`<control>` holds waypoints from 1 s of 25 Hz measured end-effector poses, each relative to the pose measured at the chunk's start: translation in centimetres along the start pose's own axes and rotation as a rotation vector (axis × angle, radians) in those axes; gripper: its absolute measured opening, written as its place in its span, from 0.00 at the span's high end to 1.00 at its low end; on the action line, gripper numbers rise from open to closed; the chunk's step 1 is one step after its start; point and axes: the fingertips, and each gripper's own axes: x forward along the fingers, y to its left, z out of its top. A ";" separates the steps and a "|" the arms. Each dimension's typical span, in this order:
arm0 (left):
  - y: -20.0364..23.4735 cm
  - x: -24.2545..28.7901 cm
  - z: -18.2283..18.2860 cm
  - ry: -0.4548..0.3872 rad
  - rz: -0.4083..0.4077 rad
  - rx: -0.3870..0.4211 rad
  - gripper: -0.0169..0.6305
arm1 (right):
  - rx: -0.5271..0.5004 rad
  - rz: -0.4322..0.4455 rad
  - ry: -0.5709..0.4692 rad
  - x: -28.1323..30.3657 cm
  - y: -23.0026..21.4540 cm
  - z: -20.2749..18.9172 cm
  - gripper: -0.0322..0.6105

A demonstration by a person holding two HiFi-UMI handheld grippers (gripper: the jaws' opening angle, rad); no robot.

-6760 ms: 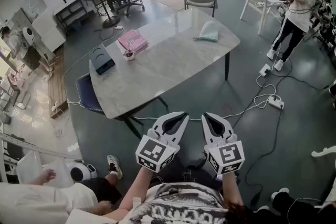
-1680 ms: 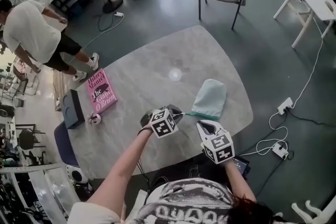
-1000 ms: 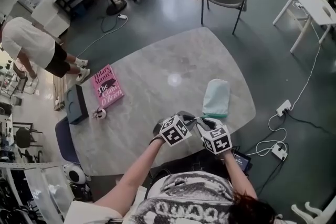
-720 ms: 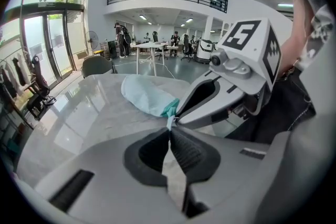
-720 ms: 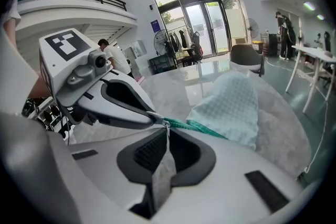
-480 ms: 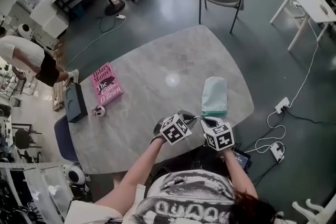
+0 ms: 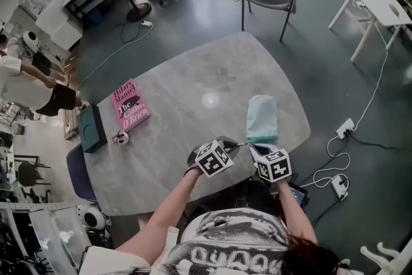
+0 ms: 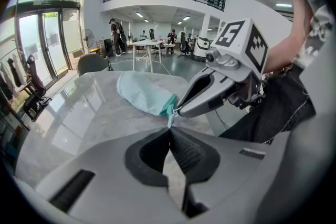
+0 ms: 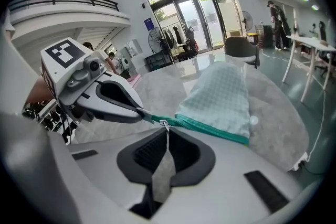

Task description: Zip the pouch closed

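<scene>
- Head view: I look down on the grey stone table (image 7: pixel 193 74). The soft light-green cloth pouch (image 7: pixel 262 118) lies flat on it, near the table's near edge on the right side. My left gripper (image 7: pixel 233 145) and my right gripper (image 7: pixel 255 149) meet tip to tip at the pouch's near end. A pink book (image 7: pixel 131 105) and a dark box (image 7: pixel 92 128) lie well apart from the pouch, on the left.
- Left gripper view: My left jaws are pressed together, pinching the darker green zip tail (image 8: pixel 170 116) that sticks out of the pouch's corner. The pouch lies flat on the table just past it. The right gripper's tip is right beside the tail.
- Right gripper view: My right jaws are squeezed together on the small metal zip pull (image 9: pixel 164 124). The green zip edge (image 9: pixel 210 127) runs off to the right along the pouch's near side. The left gripper nips the tail just to the left of the pull.
</scene>
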 end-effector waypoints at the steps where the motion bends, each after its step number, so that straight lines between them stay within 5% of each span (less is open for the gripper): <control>1: 0.0 0.0 0.0 0.002 0.001 0.005 0.95 | -0.007 -0.007 0.004 0.0 -0.1 -0.1 0.93; 15: 3.3 -1.5 -2.6 0.043 0.046 -0.023 0.95 | 0.059 -0.178 0.063 -1.7 -7.3 -2.5 0.93; 25: 4.2 -1.7 -4.1 0.065 0.074 -0.052 0.95 | 0.024 -0.206 0.073 -1.2 -8.1 -2.2 0.93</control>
